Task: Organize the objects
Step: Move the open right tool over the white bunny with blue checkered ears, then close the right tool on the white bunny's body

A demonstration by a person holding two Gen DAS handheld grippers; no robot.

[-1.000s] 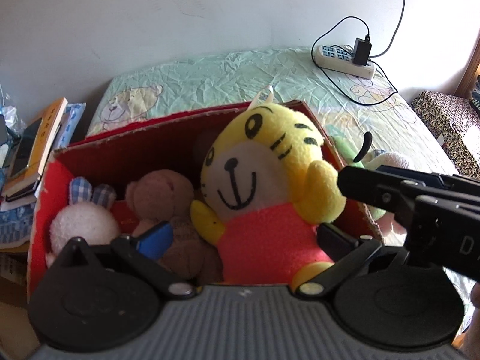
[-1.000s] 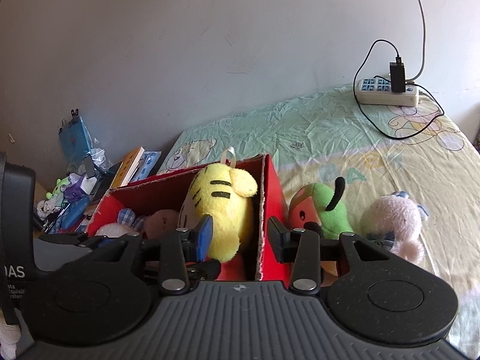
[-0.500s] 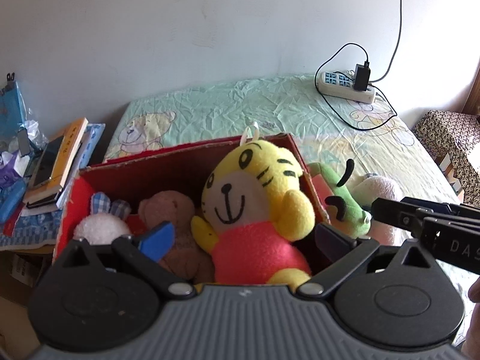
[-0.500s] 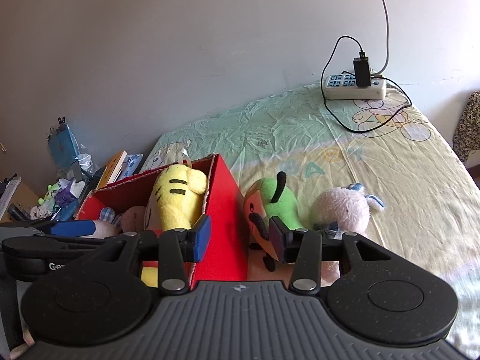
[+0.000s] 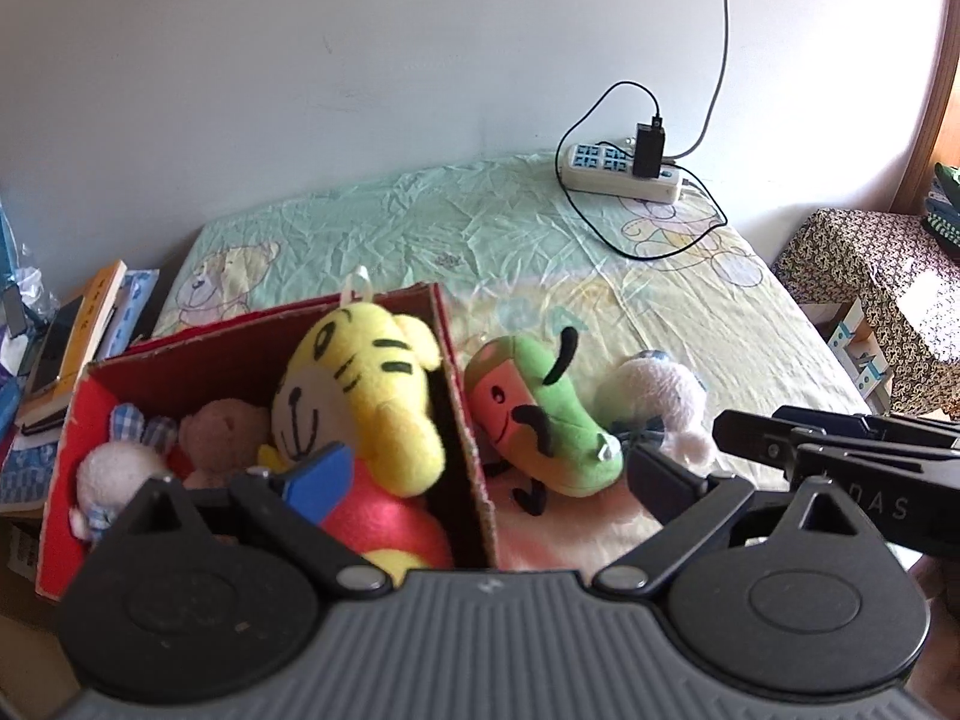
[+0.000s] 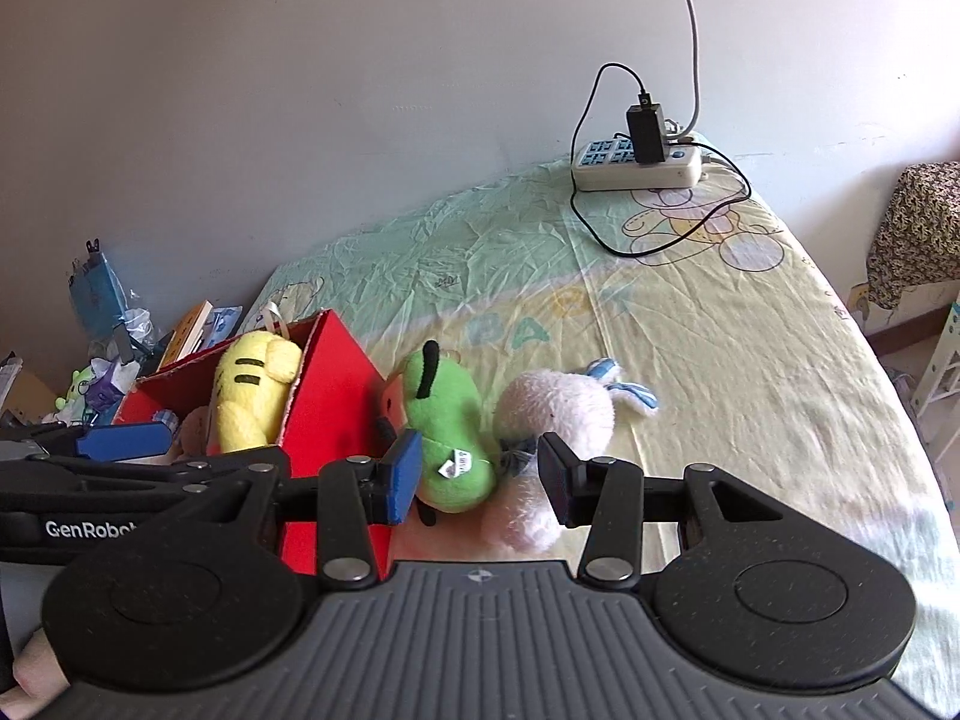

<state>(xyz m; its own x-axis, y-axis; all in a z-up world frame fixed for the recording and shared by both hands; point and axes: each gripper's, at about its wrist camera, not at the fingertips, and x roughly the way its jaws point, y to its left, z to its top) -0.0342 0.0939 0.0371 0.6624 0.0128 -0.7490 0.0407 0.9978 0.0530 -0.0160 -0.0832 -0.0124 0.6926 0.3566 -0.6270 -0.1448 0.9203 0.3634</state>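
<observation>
A red cardboard box on the bed holds a yellow tiger plush, a brown bear and a white bunny. Right of the box, on the sheet, lie a green plush and a pink plush. My left gripper hangs over the box's right wall, its jaws wide and closing, gripping nothing. My right gripper is open and empty, just short of the green plush and the pink plush. The box wall stands left of it.
A power strip with a black charger and looping cable lies at the far end of the bed sheet. Books and clutter are stacked left of the box. A patterned cloth-covered piece stands to the right.
Both grippers have drawn back and swung right. The left one has left the tiger in the box. The right one has moved from the box wall to the green and pink plushes.
</observation>
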